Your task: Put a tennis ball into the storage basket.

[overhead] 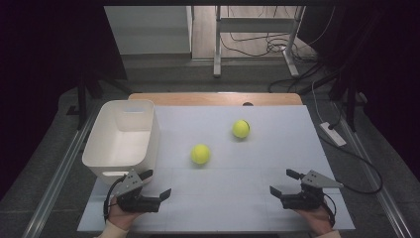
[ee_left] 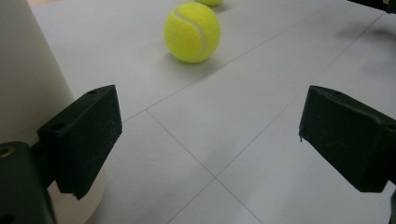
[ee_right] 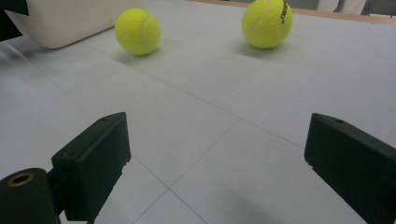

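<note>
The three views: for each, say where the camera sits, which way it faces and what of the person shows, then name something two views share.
High view: above the person's side, looking forward and down on the table; both hands, left gripper and right gripper show.
Left gripper view: rides the left gripper, low over the table, facing the near ball beside the white bin; its open jaws show.
Right gripper view: rides the right gripper, facing both balls; its open jaws show.
Shared: near ball, far ball, bin.
</note>
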`<action>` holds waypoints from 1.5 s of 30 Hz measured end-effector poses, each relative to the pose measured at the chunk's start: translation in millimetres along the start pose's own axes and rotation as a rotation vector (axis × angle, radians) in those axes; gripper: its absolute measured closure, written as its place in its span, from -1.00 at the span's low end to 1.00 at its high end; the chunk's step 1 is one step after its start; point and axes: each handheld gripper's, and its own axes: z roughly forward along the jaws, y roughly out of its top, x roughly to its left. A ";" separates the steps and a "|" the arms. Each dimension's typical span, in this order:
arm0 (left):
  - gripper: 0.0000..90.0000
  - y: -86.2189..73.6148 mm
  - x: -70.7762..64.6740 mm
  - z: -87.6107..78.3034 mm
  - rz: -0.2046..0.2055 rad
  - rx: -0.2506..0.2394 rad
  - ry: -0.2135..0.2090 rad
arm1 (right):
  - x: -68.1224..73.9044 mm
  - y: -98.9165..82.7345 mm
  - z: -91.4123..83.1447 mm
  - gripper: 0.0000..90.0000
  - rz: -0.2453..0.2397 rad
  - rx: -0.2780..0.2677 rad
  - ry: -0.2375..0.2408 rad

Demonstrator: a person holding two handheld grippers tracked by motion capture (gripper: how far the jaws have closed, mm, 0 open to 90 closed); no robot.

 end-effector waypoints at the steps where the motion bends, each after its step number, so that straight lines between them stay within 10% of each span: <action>1: -0.85 -0.2 0.1 0.2 -0.002 0.001 0.000 | -0.4 0.0 0.0 -0.84 0.000 0.000 -0.001; 45: -0.90 34.1 -21.7 17.6 0.010 0.079 -0.015 | -2.0 -0.3 3.5 -0.84 0.010 0.011 0.003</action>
